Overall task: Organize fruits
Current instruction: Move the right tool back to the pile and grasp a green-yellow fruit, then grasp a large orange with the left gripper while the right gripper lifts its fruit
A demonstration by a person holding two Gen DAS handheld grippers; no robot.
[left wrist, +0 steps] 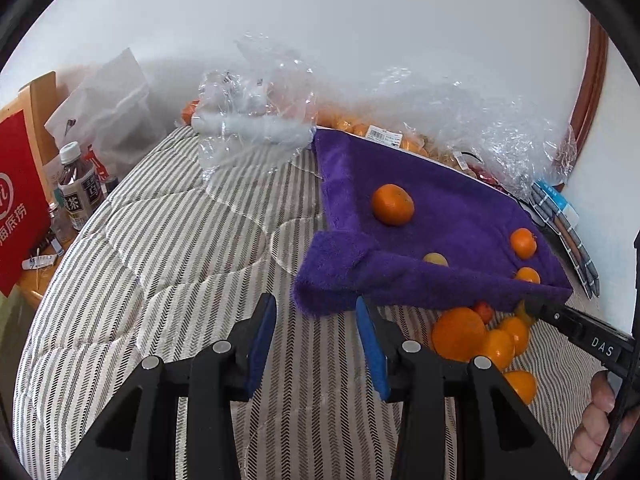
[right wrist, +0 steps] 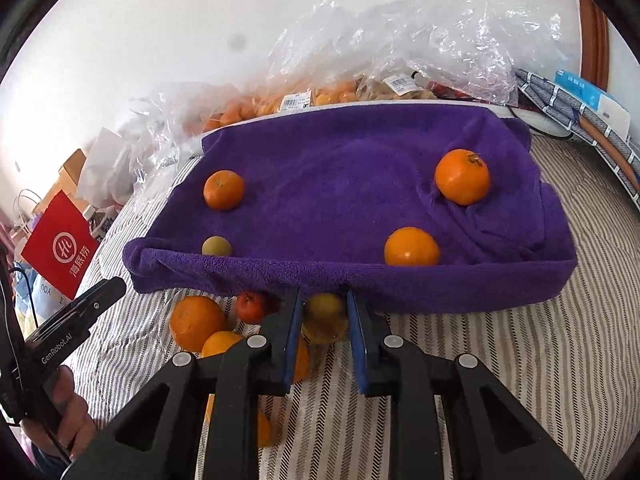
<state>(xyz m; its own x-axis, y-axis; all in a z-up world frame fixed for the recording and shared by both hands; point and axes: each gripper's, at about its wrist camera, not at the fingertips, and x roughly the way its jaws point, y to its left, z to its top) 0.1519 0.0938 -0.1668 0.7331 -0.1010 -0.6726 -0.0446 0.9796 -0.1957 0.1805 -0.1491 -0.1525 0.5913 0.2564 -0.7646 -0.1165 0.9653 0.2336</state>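
Jaws first, from the left wrist view: my left gripper (left wrist: 316,312) stands wide, nothing between its blue pads, poised over the striped bedcover (left wrist: 168,240) just short of the folded near corner of the purple towel (left wrist: 440,208). On the towel I count a mandarin (left wrist: 392,204) near the middle, two smaller orange fruits (left wrist: 523,243) toward the right edge, and a pale yellow-green fruit (left wrist: 435,258) half hidden behind the raised front hem. A loose pile of fruit (left wrist: 476,336) lies on the bedcover below that hem, and my right gripper's tip reaches in there from the right.

From the right wrist view, my right gripper (right wrist: 324,304) is open to a narrower gap, with a yellowish fruit (right wrist: 325,318) sitting between the pads at the towel's front edge; whether the pads already touch it I cannot tell. Beside it lie a small red fruit (right wrist: 251,307), a large orange (right wrist: 197,322), and more orange fruit partly hidden under the gripper body. Bags of fruit (right wrist: 320,96) sit behind the towel.

My judgement: four fruits are on the towel and at least as many remain off it, so I'd call the sorting roughly half done.
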